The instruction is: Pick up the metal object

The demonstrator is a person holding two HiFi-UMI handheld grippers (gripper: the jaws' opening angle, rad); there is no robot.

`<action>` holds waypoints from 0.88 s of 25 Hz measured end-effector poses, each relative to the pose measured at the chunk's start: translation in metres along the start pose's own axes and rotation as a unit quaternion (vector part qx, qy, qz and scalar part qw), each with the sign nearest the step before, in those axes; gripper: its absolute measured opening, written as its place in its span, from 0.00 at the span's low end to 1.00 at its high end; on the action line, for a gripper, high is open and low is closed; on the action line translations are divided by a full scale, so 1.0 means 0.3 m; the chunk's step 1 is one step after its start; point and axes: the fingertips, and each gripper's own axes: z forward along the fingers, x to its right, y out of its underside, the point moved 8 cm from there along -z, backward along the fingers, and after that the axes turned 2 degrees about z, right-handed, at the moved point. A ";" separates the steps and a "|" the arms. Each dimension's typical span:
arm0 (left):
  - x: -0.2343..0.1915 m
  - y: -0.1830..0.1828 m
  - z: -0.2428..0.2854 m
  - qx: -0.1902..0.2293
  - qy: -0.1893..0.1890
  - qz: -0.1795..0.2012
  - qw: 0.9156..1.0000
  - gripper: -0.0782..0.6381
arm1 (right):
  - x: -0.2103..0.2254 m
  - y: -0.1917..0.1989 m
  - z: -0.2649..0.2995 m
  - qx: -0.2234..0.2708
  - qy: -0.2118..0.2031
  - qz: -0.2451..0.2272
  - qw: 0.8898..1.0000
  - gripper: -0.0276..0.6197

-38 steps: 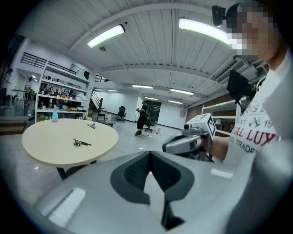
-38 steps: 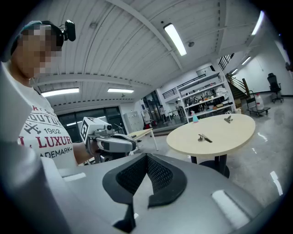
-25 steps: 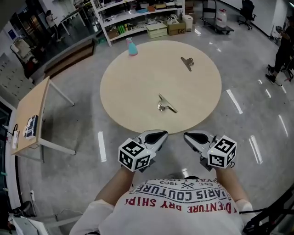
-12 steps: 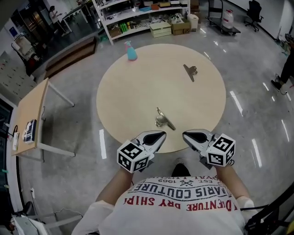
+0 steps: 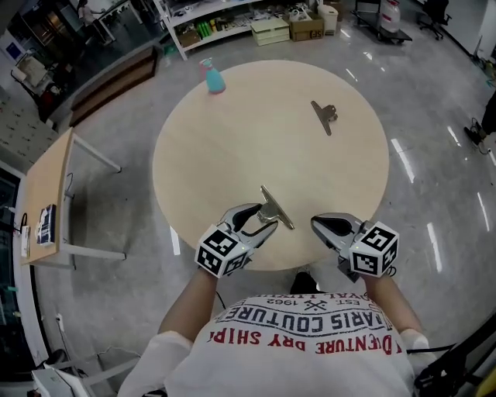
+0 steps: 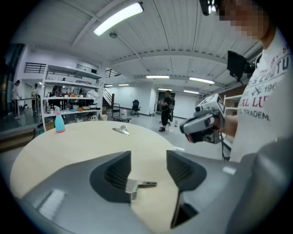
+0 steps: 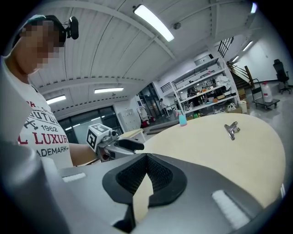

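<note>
Near the front edge of a round beige table [image 5: 232, 132] lies a metal clip [image 5: 276, 208]. It also shows low in the left gripper view as the clip [image 6: 137, 184], flat on the tabletop. My left gripper [image 5: 265, 218] reaches over the table edge; its jaws are opening, with the clip between them and the pads [image 6: 120, 171] clear of it. The left gripper [image 6: 149, 165] holds nothing. My right gripper [image 5: 315, 224] hovers shut and empty at the table's front edge, right of the clip. In its own view the right gripper [image 7: 145, 172] has its pads together.
A second metal clip [image 5: 324, 115] lies at the table's far right. A blue spray bottle [image 5: 211, 76] stands at the far left rim. A small wooden side table [image 5: 48, 190] is on the left. Shelves [image 5: 225, 19] and boxes [image 5: 306, 27] line the back.
The left gripper has moved forward over the table edge to the near clip, and its jaws have spread apart. The right gripper has kept its place and stays shut.
</note>
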 end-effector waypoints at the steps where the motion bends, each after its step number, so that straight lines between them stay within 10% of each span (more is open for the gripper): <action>1: -0.026 0.021 0.028 -0.017 0.002 0.005 1.000 0.45 | 0.025 -0.003 0.004 0.003 0.006 0.005 1.000 0.04; 8: -0.140 0.233 0.245 -0.148 0.037 0.040 0.987 0.63 | 0.136 -0.007 0.033 -0.006 0.007 0.027 1.000 0.04; 22: -0.179 0.350 0.351 -0.197 0.026 0.083 0.977 0.51 | 0.204 0.032 0.042 -0.022 0.024 0.053 0.998 0.04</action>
